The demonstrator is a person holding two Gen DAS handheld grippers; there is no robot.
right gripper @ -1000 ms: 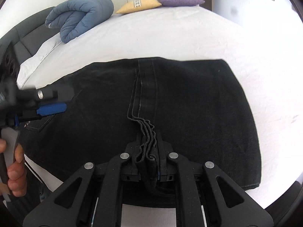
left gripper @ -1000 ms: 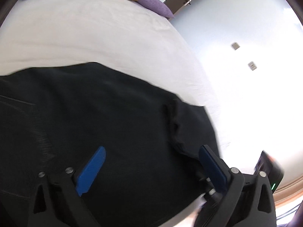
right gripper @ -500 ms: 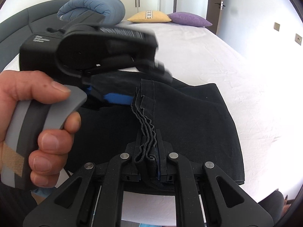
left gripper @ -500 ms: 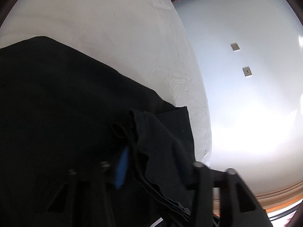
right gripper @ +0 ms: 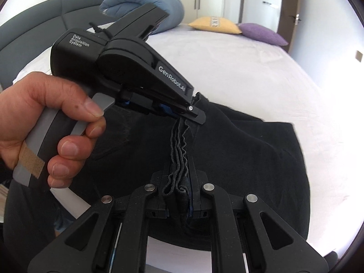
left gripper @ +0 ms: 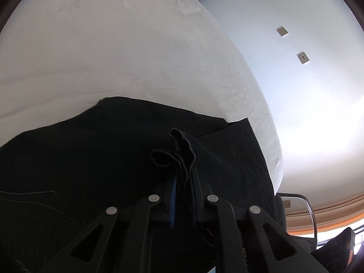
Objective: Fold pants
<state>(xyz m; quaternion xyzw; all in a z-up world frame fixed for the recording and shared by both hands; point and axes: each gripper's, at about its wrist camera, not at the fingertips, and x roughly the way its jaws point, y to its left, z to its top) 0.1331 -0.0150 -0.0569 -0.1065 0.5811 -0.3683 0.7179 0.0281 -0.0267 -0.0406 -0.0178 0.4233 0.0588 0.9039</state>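
Black tongs (right gripper: 182, 118) with blue pads, silver screws, grey handle, "GenRobot.AI" lettering.

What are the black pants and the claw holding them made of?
The pants look like soft matte black denim or cotton: stitched seams, bunched hem layers. The right claw looks like hard black plastic with shiny metal screws; its blue pads are probably rubbery.
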